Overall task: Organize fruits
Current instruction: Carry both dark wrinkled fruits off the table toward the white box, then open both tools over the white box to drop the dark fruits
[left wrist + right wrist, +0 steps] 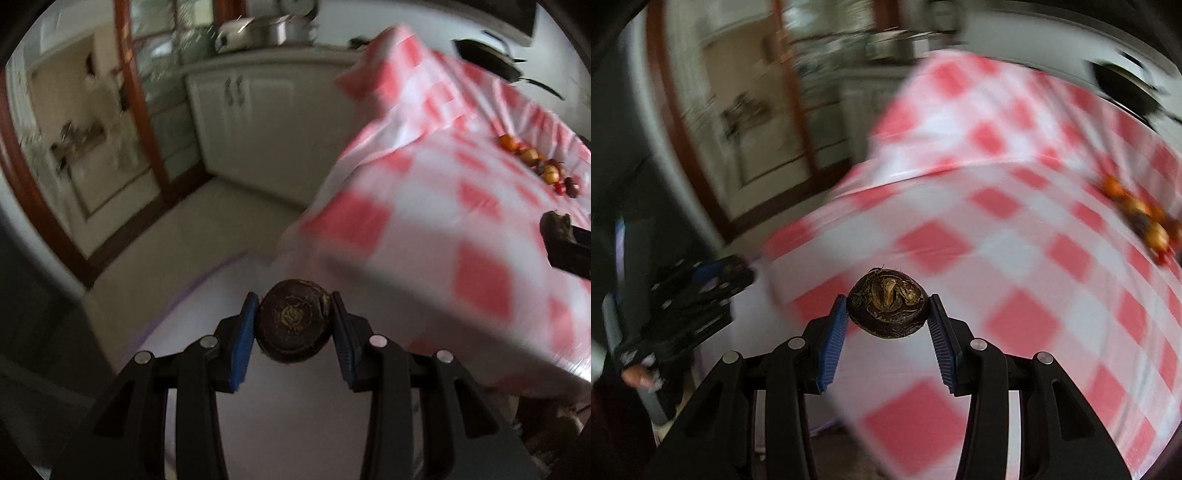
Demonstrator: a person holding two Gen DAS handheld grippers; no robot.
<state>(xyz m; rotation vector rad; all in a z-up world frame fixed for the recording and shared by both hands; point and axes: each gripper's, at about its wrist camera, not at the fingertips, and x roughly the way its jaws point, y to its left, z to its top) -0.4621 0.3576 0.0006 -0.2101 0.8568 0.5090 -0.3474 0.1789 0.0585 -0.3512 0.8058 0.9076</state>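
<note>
My left gripper [293, 325] is shut on a dark brown round fruit [291, 321], held off the table's near-left corner above a white surface. My right gripper [888, 310] is shut on a second dark brown fruit [886, 306] with a dried stem end, held over the near part of the red-and-white checked tablecloth [1015, 240]. A row of small orange, yellow and dark fruits [539, 166] lies on the cloth at the far right; it also shows blurred in the right wrist view [1141, 218]. The left gripper appears at the left of the right wrist view [701, 291].
A black pan [491, 59] sits at the table's far edge. White kitchen cabinets [251, 122] with metal pots [266, 29] stand behind. A wood-framed glass door [85, 147] is at the left. The floor lies below the table's left side.
</note>
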